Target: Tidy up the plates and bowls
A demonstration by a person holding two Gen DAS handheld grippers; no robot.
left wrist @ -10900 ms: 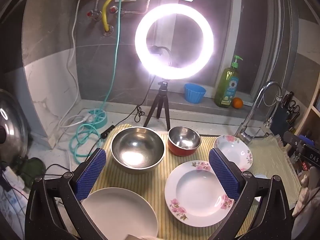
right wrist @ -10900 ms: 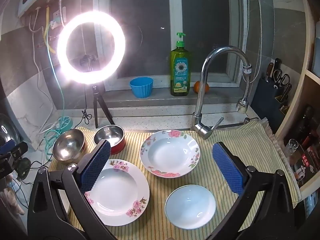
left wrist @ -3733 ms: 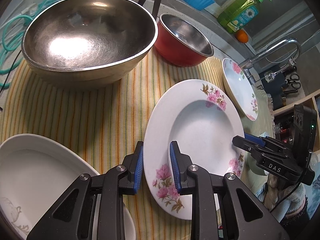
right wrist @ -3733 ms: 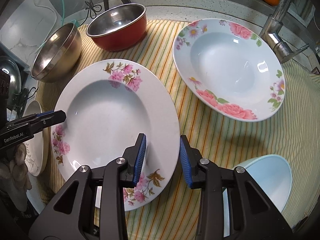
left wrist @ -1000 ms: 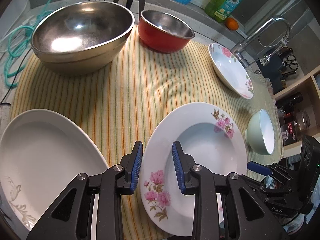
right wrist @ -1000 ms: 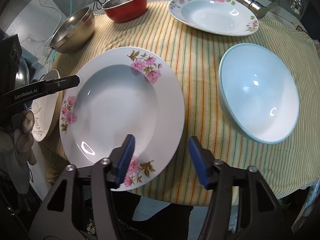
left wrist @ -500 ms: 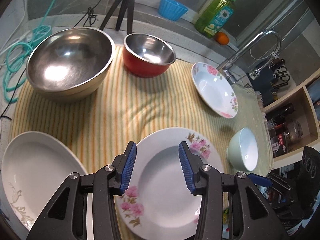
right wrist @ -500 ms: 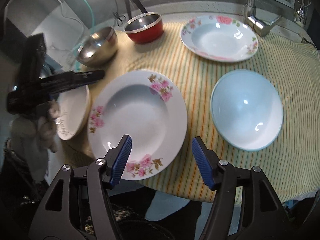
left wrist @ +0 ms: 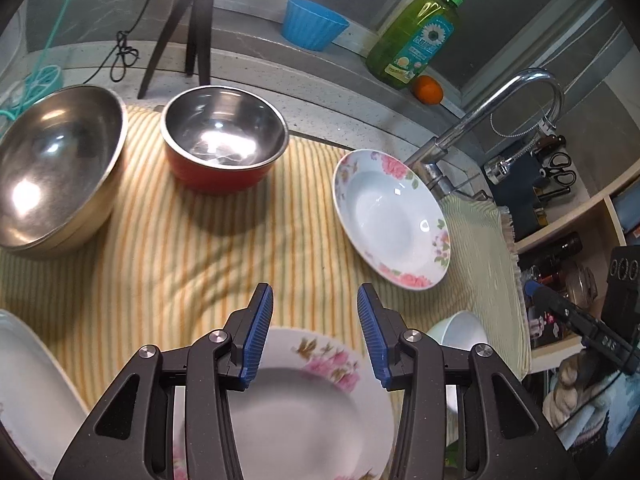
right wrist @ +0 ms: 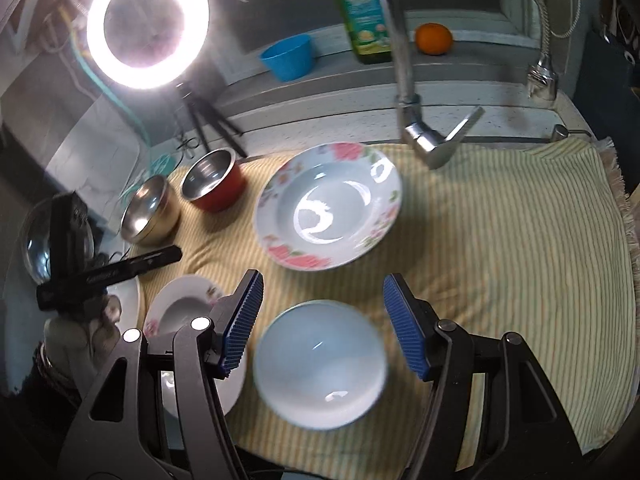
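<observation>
My left gripper is open and hangs above the near rim of a pink-flowered plate lying on the striped cloth; nothing is between its pads. My right gripper is open too, above a pale blue bowl without touching it. A second flowered plate lies by the tap. At the back left stand a red bowl and a large steel bowl. A plain white plate lies at the front left.
A chrome tap arches over the cloth's far side. The sill holds a blue cup, a green soap bottle and an orange. A ring light on a tripod stands back left. Shelves with bottles are at the right.
The left jaws have widened and come off the flowered plate's rim, drawing back and up. The right gripper has lifted and swung right, from the flowered plate to above the pale bowl.
</observation>
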